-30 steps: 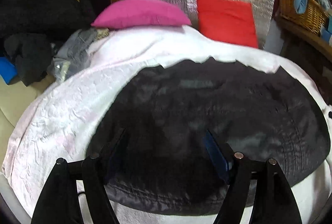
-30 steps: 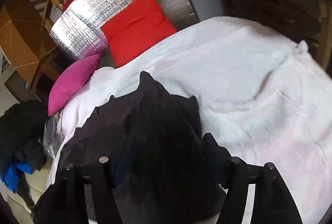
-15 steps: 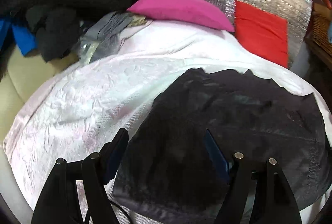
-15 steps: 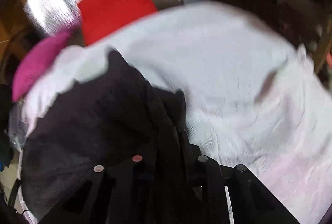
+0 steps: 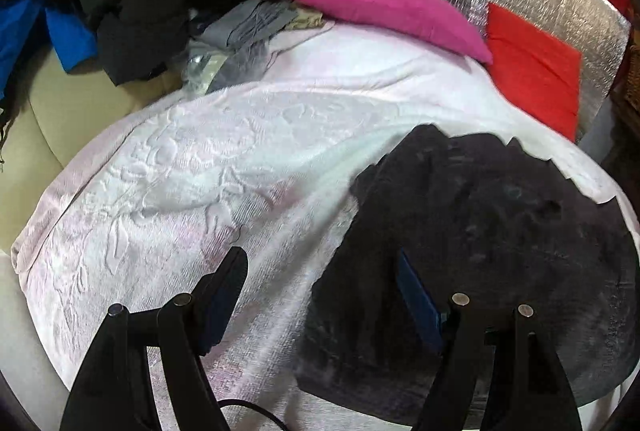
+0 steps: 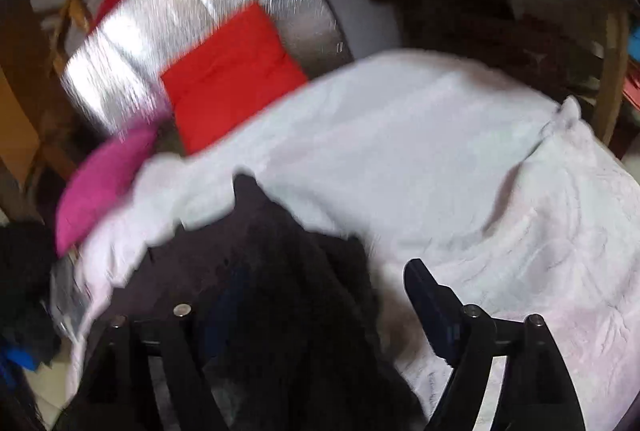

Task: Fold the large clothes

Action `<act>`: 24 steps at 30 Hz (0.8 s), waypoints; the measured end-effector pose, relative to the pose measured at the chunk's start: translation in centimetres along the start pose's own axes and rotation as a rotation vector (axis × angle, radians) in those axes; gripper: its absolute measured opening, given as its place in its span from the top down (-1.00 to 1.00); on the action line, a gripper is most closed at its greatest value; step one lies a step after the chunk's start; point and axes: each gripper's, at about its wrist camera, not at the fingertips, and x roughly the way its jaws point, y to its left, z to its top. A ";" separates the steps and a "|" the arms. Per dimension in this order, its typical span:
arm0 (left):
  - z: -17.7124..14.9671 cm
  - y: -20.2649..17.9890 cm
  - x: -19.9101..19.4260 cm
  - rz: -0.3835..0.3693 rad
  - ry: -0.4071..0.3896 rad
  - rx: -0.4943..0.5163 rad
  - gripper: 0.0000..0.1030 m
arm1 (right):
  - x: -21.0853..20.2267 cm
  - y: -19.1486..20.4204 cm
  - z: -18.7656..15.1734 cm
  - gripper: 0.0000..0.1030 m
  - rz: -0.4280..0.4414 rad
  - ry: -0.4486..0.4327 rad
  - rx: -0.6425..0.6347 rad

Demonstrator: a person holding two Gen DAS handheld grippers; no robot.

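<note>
the black garment [image 5: 480,251] lies in a rumpled heap on the white embossed bedspread [image 5: 180,171], near the pink pillow [image 5: 384,7] and red cushion [image 5: 532,67]. the left hand-held gripper [image 5: 320,291] hangs wide open at its edge, holding nothing. the right hand-held gripper [image 6: 320,295] has just been opening, with cloth bunched between its jaws but unpinched. risk: a blind pinch into that bunch likely grabs several layers, or the bedspread too, skewing the fold.
</note>
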 end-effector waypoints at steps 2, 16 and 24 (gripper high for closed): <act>0.0 0.1 0.5 0.013 0.018 0.005 -0.48 | 2.4 0.5 -0.5 -0.15 -0.053 0.062 -0.022; 0.2 -0.9 3.2 0.069 0.076 0.062 -0.50 | 4.5 0.4 -1.4 0.41 -0.104 0.112 -0.072; 0.5 0.9 0.4 0.004 0.023 -0.069 -0.50 | -2.8 -1.6 -1.5 -0.19 0.023 0.011 0.046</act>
